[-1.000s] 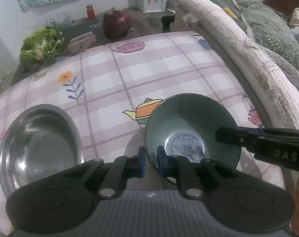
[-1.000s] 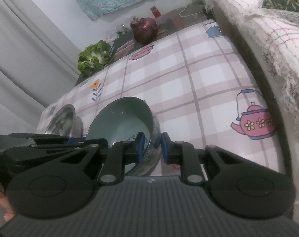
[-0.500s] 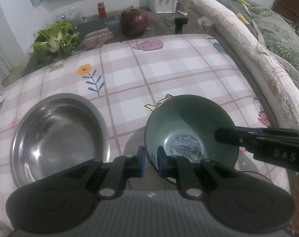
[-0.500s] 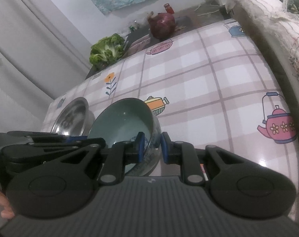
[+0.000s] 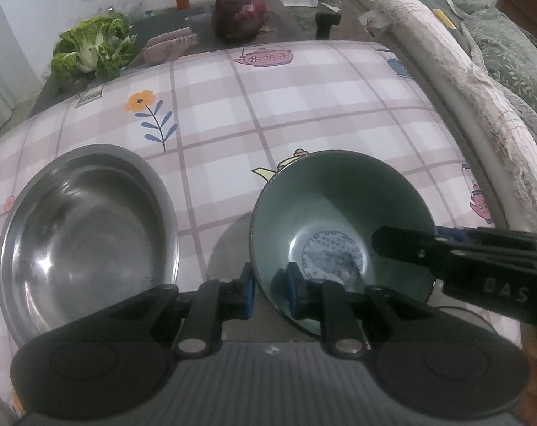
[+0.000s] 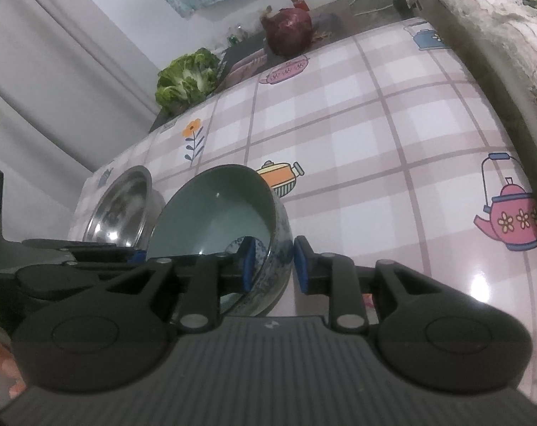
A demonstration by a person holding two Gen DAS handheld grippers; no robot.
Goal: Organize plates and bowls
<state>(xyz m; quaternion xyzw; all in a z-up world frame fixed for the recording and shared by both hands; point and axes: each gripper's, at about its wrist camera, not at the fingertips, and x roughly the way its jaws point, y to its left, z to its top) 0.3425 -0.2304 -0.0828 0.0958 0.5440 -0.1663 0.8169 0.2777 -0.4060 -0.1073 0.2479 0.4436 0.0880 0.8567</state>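
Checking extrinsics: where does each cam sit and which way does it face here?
Left wrist: sits behind the left tongs, looks forward and down across the tablecloth; its fingers straddle the near rim of the green bowl; steel bowl to the left, right tongs entering from the right.
Right wrist: sits behind the right tongs, low, facing along the table; fingers straddle the bowl's right rim; left tongs' body at left.
Shared: green bowl, steel bowl, red cabbage, leafy greens.

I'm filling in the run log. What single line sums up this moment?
left tongs: straddling green bowl rim | right tongs: straddling opposite rim | steel bowl: left of it on table
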